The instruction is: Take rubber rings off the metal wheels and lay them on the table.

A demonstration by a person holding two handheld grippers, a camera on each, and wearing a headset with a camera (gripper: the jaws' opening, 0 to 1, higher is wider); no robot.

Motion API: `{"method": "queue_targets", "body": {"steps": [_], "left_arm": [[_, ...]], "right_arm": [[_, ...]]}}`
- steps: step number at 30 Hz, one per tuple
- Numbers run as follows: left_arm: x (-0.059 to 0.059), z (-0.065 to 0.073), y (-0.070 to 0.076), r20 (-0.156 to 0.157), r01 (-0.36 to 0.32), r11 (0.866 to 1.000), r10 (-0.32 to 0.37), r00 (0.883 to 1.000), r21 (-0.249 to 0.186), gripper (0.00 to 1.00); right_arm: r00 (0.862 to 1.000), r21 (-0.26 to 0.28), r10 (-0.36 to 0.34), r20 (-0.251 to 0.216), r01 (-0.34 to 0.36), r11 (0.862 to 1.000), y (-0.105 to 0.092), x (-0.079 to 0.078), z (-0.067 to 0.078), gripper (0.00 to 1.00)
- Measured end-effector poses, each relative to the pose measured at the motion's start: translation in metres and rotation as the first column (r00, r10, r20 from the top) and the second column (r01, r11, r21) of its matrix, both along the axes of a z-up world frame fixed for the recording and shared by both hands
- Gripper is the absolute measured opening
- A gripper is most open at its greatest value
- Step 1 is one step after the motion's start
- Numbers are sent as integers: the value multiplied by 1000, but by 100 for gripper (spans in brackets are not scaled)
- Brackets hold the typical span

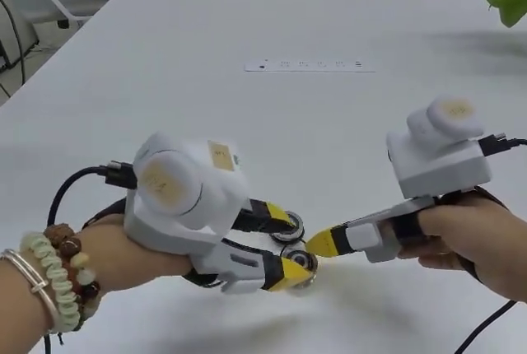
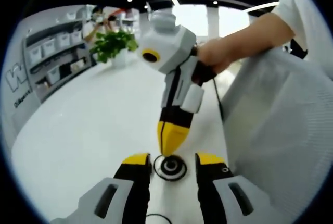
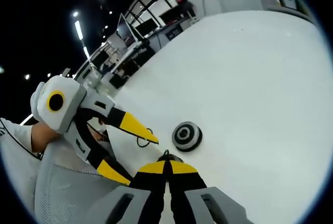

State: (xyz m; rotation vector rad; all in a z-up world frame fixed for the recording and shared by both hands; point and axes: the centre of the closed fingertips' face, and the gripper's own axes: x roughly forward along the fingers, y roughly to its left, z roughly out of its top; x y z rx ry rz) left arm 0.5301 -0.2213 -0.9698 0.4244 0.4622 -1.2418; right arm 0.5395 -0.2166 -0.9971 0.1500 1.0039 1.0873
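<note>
1. Left gripper (image 1: 285,244): jaws apart, one on either side of the metal wheel (image 2: 170,167), with no clear clamping contact. Risk: if it is not steadied, the wheel may skid or tip under a pull.
2. Right gripper (image 3: 166,168): jaws pressed together, tip at the wheel's far rim, on the rubber ring (image 2: 156,169). Risk: the tip may slip and the ring snap back. Whether any rubber is pinched cannot be told.
3. Dark loop (image 2: 156,217): behind the left jaws and cut off, possibly a freed ring.
4. Table (image 1: 247,123): stretches beyond both grippers.

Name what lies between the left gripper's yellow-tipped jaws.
Left gripper view: a round metal wheel wearing a black rubber ring, the tip of the shut right gripper at its rim.
</note>
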Motion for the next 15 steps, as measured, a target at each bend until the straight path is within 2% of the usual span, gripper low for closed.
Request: {"method": "queue_targets", "body": {"steps": [3,8,10,12,15], "left_arm": [[1,6,3,37,9,1000,-10,999,19,37],[6,16,12,67,-5,1000,4,998,17,44],[10,18,20,70,-28,999,27,997,16,48],[12,21,24,57,-49,999,49,997,1,51],[14,30,34,56,-79,997,80,995,-24,55]], "right_arm": [[1000,13,3,2,-3,1000,2,-1,4,0],[1000,32,10,10,-11,999,5,-1,10,0],[1000,38,18,15,-18,999,7,-2,13,0],[1000,42,21,19,-22,999,9,-3,14,0],[1000,76,13,28,-15,997,12,-1,23,0]]}}
